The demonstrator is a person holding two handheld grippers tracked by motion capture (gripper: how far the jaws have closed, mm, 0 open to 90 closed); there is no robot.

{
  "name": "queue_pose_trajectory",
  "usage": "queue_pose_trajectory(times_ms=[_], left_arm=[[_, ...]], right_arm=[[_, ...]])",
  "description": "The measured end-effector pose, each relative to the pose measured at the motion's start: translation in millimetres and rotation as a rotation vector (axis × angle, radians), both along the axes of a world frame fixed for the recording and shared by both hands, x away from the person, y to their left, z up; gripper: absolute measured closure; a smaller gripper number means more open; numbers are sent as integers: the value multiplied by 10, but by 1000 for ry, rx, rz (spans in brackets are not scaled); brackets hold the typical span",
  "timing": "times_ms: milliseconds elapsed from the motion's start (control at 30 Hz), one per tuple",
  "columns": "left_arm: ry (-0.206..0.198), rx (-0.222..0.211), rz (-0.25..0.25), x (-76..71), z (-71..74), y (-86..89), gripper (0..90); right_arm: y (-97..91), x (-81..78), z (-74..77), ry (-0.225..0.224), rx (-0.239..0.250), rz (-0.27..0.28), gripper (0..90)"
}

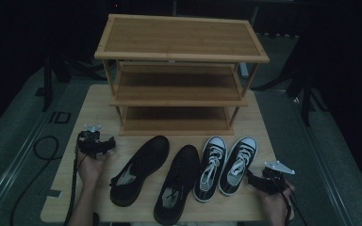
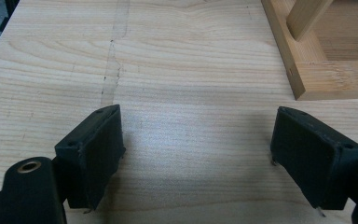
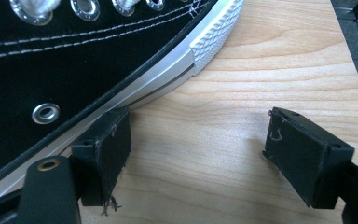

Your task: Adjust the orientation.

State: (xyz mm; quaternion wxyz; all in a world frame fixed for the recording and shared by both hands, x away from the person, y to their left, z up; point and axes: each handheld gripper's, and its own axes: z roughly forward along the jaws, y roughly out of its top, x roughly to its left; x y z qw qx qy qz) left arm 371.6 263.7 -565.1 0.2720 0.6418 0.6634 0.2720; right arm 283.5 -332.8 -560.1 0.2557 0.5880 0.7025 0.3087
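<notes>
Black canvas sneaker (image 3: 51, 60), white sole

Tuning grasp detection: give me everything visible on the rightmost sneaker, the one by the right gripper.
The rightmost sneaker is a black canvas-looking low-top with white laces, metal eyelets, white stitching, and a white rubber sole and ribbed toe bumper. It sits upright on the wooden table, toe toward the shoe rack, beside its twin. The open right gripper has one jaw at its sole edge; contact is unclear.

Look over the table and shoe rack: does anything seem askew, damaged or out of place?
Mostly tidy. The left black shoe lies angled, its toe swinging right toward its partner, while the sneakers sit nearly parallel. The right claw has frayed pads. The rack is empty.
</notes>
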Motion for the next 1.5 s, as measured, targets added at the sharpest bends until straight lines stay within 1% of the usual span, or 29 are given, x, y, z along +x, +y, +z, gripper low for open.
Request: queue_pose_trajectory(times_ms=[167,267,567,700,833,967,1000,1033,1100,1200,1333,1500], left_arm=[[1,-1,9,5,-1,-8,156],[-2,-1,13,-22,5,-5,200],[0,0,-1,-33,13,7,218],[-1,0,-37,-61,34,2,343],[15,0,-54,-83,59,10,419],[51,1,-83,-133,98,13,452],[51,1,-83,-133,98,13,469],[59,7,-96,-161,121,14,473],[61,-7,-108,-184,151,27,490],[59,-1,-123,-219,198,31,500],[71,-9,-162,-275,241,37,516],[76,-21,-200,-354,307,28,530]], right_arm=[[-1,0,0,0,0,2,222],[-1,0,0,0,0,3,222],[-2,0,0,0,0,4,222],[-3,1,0,0,0,6,222],[-3,1,0,0,0,6,222],[-3,1,0,0,0,6,221],[-3,1,0,0,0,6,221],[-3,1,0,0,0,6,221],[-3,1,0,0,0,6,221],[-3,1,0,0,0,6,221],[-3,1,0,0,0,6,222],[-3,0,0,0,0,6,222]])
